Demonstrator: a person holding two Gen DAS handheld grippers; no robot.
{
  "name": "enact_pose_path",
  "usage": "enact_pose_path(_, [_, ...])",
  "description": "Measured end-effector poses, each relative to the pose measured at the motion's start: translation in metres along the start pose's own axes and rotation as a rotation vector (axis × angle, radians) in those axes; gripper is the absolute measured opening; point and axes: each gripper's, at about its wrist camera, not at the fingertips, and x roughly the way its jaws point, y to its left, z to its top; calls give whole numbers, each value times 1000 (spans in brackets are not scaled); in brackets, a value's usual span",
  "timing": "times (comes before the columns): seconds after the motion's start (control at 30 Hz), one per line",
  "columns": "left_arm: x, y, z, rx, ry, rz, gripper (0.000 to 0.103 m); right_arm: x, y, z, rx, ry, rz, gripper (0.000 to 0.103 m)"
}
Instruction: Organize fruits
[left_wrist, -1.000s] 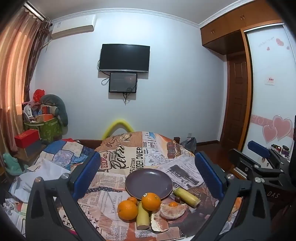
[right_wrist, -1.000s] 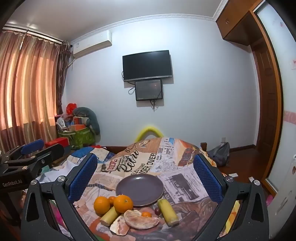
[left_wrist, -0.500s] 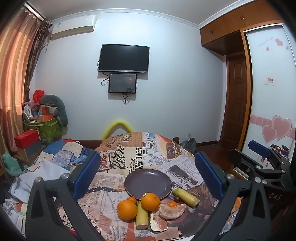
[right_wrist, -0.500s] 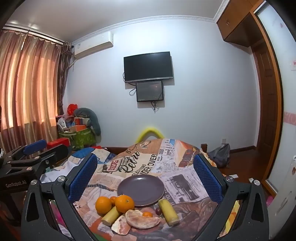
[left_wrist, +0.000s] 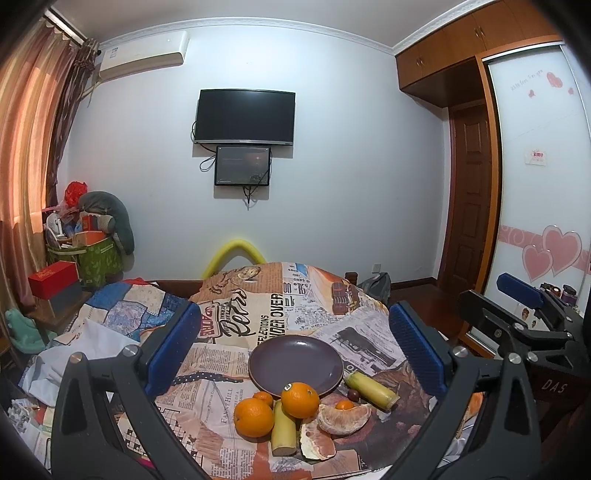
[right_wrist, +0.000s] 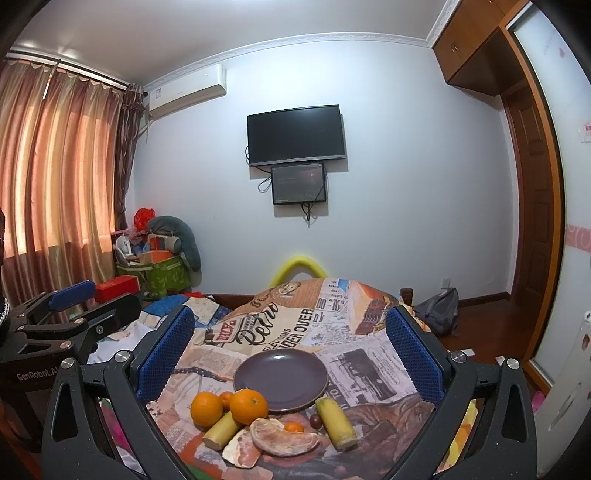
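A dark purple plate (left_wrist: 295, 363) (right_wrist: 280, 378) sits empty on the newspaper-print tablecloth (left_wrist: 258, 314). In front of it lie two oranges (left_wrist: 300, 399) (left_wrist: 253, 416) (right_wrist: 248, 405) (right_wrist: 206, 408), a small tangerine (left_wrist: 264, 397), two yellow-green cane pieces (left_wrist: 282, 428) (left_wrist: 371, 386) (right_wrist: 335, 417), peeled grapefruit segments (left_wrist: 343, 419) (right_wrist: 282, 439) and a dark grape (left_wrist: 353, 395). My left gripper (left_wrist: 295, 354) hovers open above and before the pile. My right gripper (right_wrist: 291, 354) is open too, holding nothing. Each gripper also shows at the other view's edge.
The table drops away at the far rim, with a yellow foam-covered chair back (left_wrist: 236, 251) behind it. A patchwork cloth (left_wrist: 122, 306) lies left, and boxes and a green bin (left_wrist: 98, 258) stand by the curtain. A wardrobe (left_wrist: 535, 221) stands right, a backpack (right_wrist: 439, 310) on the floor.
Both views have drifted only slightly; the fruit and plate have not moved, and both grippers stay open.
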Motion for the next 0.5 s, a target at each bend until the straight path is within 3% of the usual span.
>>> enact_pose_path(0.5, [2, 3, 1, -13, 10, 0, 103, 0, -1, 1, 4, 2, 0, 103])
